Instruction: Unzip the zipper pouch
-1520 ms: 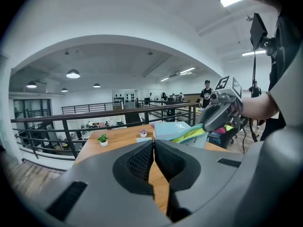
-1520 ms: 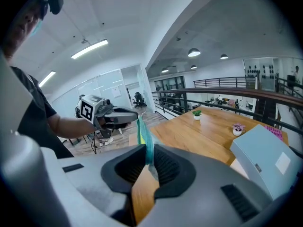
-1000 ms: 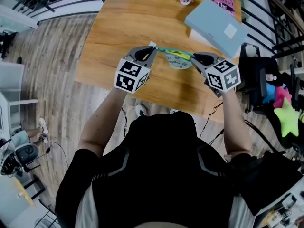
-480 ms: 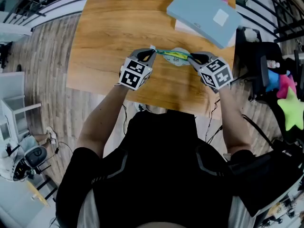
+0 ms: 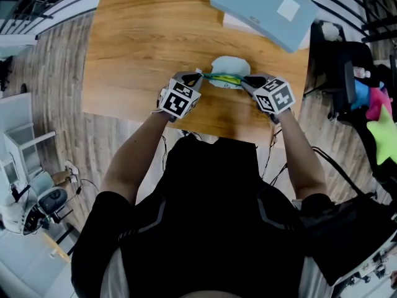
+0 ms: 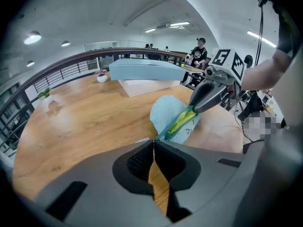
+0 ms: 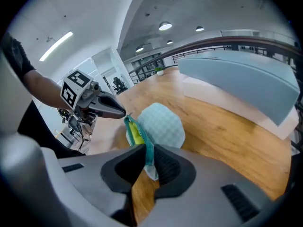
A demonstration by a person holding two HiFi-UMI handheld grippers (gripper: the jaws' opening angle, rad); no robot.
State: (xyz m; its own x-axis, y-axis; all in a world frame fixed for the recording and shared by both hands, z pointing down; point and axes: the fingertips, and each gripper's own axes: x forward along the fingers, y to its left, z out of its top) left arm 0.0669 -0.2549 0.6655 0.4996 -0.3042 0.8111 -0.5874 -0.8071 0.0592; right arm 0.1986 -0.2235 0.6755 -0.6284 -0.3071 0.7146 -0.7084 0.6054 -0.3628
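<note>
- We hold the pouch (image 5: 228, 79) taut over the desk's (image 5: 142, 48) near edge: left hand-held gripper (image 5: 198, 76) pinched tight on one end, right hand-held gripper (image 5: 244, 82) clamped on the other.
- Yellow lining (image 6: 182, 121) shows, so the zipper (image 6: 166, 132) seems mostly open.

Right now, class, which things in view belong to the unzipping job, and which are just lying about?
In the job: pouch; left gripper and right gripper, each clamped on one end of it.
Lying about: blue box; small plant; green star toy.
</note>
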